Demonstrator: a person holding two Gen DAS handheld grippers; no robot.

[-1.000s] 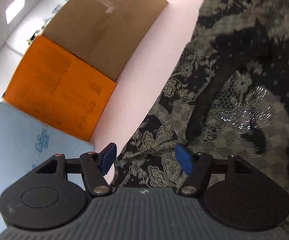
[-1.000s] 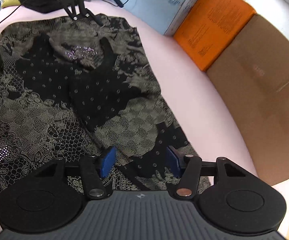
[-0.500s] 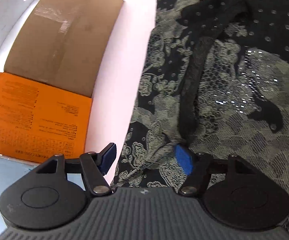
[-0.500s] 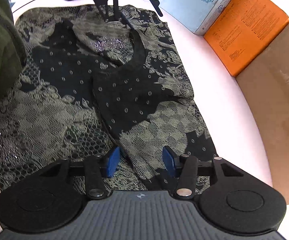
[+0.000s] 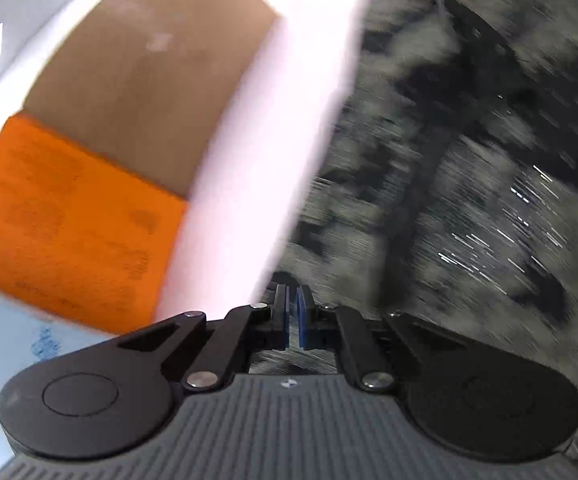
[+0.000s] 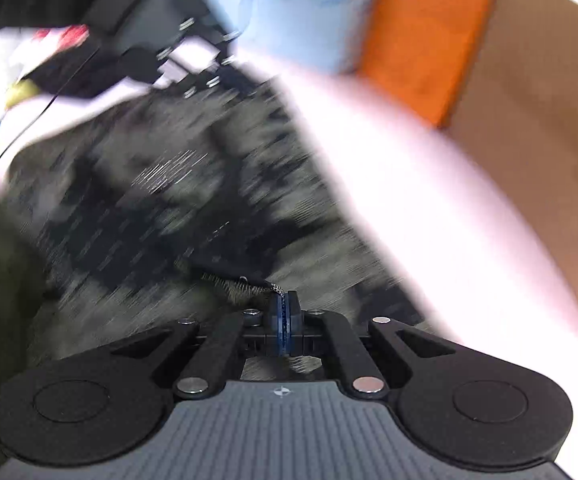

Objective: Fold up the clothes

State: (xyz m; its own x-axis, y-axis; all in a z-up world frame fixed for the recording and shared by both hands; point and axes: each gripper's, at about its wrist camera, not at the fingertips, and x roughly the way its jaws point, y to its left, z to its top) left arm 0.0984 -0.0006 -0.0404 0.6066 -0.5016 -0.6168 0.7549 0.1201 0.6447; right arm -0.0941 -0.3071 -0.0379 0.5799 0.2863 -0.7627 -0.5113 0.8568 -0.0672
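Garment: the black lace top is lying spread on the pink table, filling the right side of the left wrist view.
Right gripper: clenching a pinch of the fabric edge, bottom centre.
Left gripper: jaws pressed together at the cloth's edge; whether lace is caught, I cannot tell.
Progress: folding is only beginning; every fold is still to make.
Boxes: sitting upper left, beside the table.

left gripper jaws: wide → closed | right gripper jaws: wide → clamped on lace garment edge
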